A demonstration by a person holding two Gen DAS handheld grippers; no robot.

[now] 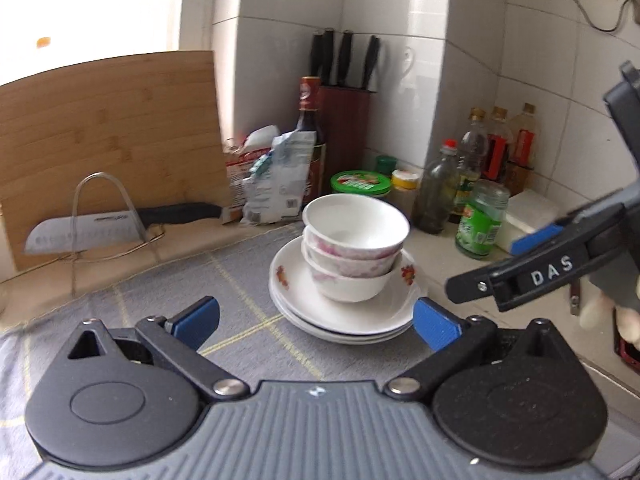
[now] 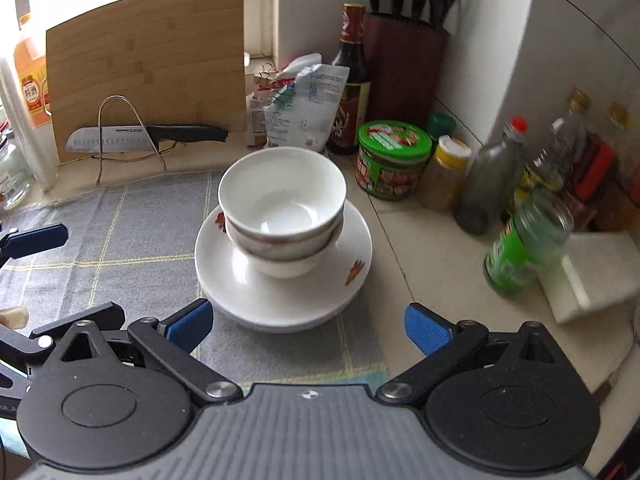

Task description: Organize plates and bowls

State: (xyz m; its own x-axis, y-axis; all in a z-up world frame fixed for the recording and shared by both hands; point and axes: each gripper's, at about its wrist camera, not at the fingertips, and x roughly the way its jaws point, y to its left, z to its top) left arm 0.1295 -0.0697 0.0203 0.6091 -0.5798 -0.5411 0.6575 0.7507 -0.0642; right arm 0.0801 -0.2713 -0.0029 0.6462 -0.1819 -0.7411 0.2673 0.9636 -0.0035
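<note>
Your left hand-held gripper (image 1: 316, 322) sits low before the crockery with its blue pads spread wide and nothing between them; your right hand-held gripper (image 2: 308, 326) is spread the same way, empty, just short of the pile. Both face one stack on the grey checked cloth (image 1: 160, 312) that covers the worktop (image 2: 440, 248). At the bottom lie the plates (image 2: 240, 304), white with small red flower prints, nested flat; the left view suggests three rims, though you cannot count them for certain. On them stand the bowls (image 2: 282, 196), three by the left view, nested one inside another, the top one plain white inside, the lower ones with pink patterning outside. The bowl column leans slightly in the left view. As far as you can judge, the gathering looks essentially done: no loose plate or bowl shows elsewhere. What may remain is straightening the stack, or moving it, since it sits near the cloth's right edge, close to the green-lidded tin (image 2: 394, 160) and bottles (image 2: 492, 184)
</note>
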